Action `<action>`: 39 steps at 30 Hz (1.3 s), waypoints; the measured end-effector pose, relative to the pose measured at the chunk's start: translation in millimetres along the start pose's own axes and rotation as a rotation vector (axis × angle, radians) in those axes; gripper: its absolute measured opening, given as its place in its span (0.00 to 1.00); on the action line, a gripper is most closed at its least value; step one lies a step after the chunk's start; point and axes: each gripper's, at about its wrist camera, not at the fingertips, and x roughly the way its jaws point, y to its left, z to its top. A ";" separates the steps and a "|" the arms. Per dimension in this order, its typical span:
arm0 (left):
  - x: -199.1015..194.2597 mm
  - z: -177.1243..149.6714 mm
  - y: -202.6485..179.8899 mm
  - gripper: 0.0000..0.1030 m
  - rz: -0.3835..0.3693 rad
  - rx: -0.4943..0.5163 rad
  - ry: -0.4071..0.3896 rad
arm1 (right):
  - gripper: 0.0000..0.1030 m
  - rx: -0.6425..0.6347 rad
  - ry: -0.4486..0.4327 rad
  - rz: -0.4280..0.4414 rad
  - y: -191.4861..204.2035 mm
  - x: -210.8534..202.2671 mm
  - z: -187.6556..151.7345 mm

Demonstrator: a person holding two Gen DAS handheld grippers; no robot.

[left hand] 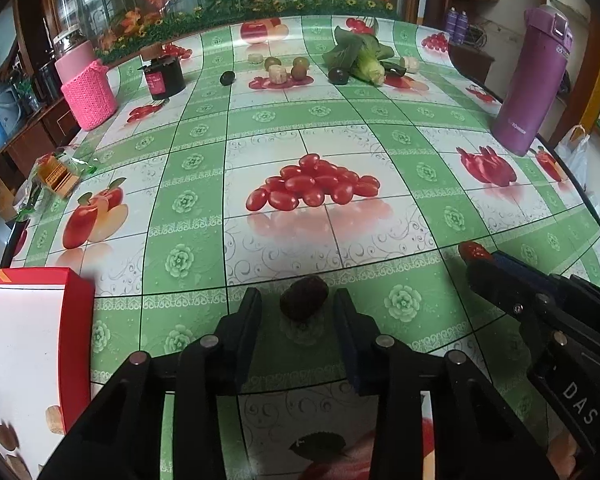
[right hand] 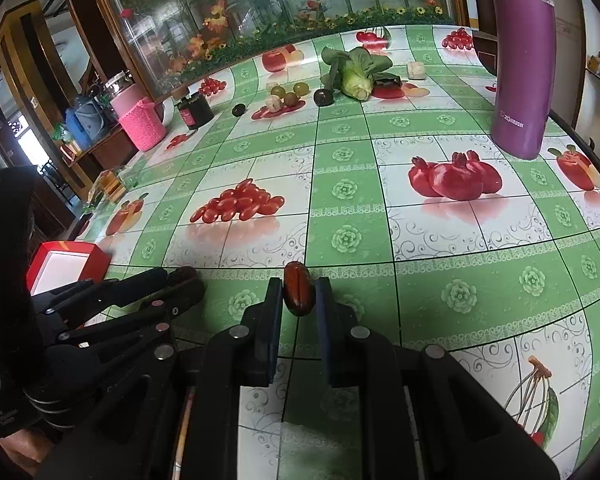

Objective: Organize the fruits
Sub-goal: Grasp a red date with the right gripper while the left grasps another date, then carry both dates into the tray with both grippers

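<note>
Closely, right gripper (right hand: 298, 294) fingers pinching glossy red-brown date (right hand: 298, 290), left gripper (left hand: 298, 312) fingers wide.

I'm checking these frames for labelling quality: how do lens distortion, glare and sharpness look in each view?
Left wrist view: strong fisheye bends the tablecloth grid, corners vignette black, soft window glare at the far edge, and the dark fruit between the left gripper fingers looks slightly soft. Right wrist view: same barrel bend, the purple bottle leans, and the red fruit in the right gripper is sharp, with a highlight.
</note>
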 end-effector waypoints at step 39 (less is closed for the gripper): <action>-122.3 -60.8 40.3 0.22 0.087 -0.055 -0.220 | 0.18 0.000 -0.095 -0.049 -9.5 -8.9 1.9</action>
